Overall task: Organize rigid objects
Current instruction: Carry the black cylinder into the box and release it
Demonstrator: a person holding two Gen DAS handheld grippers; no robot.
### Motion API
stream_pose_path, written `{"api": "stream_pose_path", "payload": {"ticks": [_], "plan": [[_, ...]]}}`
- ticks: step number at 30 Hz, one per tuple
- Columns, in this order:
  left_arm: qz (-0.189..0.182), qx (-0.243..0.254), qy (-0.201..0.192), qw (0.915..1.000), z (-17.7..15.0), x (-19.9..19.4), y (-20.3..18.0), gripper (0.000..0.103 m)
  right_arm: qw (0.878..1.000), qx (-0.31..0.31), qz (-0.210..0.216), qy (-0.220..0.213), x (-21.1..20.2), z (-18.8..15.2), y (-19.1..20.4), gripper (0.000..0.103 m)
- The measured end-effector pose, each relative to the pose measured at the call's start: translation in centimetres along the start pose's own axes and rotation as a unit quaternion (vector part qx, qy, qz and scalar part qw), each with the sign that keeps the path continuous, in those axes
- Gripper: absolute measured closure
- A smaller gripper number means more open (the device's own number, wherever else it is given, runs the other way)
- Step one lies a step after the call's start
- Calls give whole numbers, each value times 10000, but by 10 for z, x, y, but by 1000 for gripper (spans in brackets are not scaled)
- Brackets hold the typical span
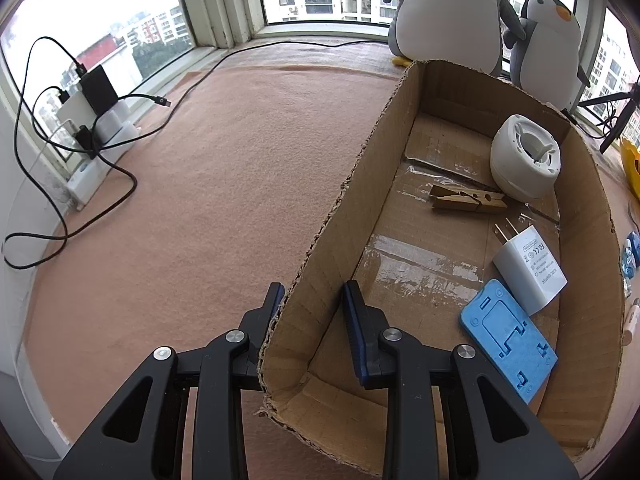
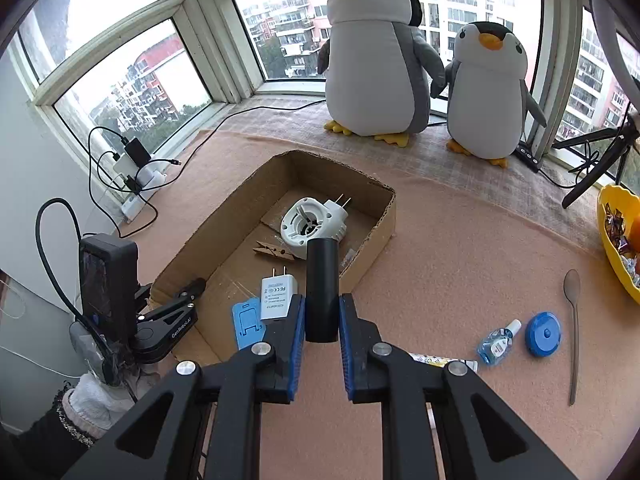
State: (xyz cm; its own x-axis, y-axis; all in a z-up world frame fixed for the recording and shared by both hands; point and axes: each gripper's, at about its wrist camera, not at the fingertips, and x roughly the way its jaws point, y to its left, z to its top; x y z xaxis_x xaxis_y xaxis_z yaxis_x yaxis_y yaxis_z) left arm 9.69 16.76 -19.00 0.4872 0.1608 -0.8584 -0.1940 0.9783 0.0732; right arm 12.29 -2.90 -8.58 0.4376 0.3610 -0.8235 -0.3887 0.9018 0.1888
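An open cardboard box (image 2: 384, 216) lies on the pink mat; it also shows in the left wrist view (image 1: 384, 128). Inside lie a white round plug-in device (image 1: 524, 156), a wooden clothespin (image 1: 468, 200), a white USB charger (image 1: 528, 272) and a blue phone stand (image 1: 508, 340). My left gripper (image 1: 312, 300) straddles the box's left wall near its front corner, one finger outside and one inside, jaws apart. My right gripper (image 2: 322, 316) is shut on a black cylinder (image 2: 322, 288) held upright above the box's near right edge. The left gripper shows in the right view (image 2: 188, 300).
On the mat right of the box lie a blue bottle (image 2: 496, 344), a blue round tape measure (image 2: 542, 334), a spoon (image 2: 574, 328) and a tube (image 2: 440, 360). A yellow bowl (image 2: 612, 248), two plush penguins (image 2: 376, 60), a tripod (image 2: 600, 160) and chargers with cables (image 1: 92, 120) stand around.
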Motion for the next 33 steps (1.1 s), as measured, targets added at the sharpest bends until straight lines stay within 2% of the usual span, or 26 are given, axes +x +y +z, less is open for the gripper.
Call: {"api": "stream_pose_path", "payload": {"ticks": [6,13,26,30,33], "plan": [[-18,-24,-8,10000,-1,0,1,76,9993,-183,259,199,34,4,34,88],[-35,-40,-13,10000,-1,0,0,76,9981,-400,336,321,57,9,60,88],[-39,-46,-14,10000,-1,0,0,76,9968,-566,325,458,83,19,73,88],[-36,-44,-16,10000,-1,0,1,76,9976,-481,258,419,83,20,68,77],[-21,-36,-19,10000,-1,0,0,76,9979,-446,227,413,82,20,63,76]]}}
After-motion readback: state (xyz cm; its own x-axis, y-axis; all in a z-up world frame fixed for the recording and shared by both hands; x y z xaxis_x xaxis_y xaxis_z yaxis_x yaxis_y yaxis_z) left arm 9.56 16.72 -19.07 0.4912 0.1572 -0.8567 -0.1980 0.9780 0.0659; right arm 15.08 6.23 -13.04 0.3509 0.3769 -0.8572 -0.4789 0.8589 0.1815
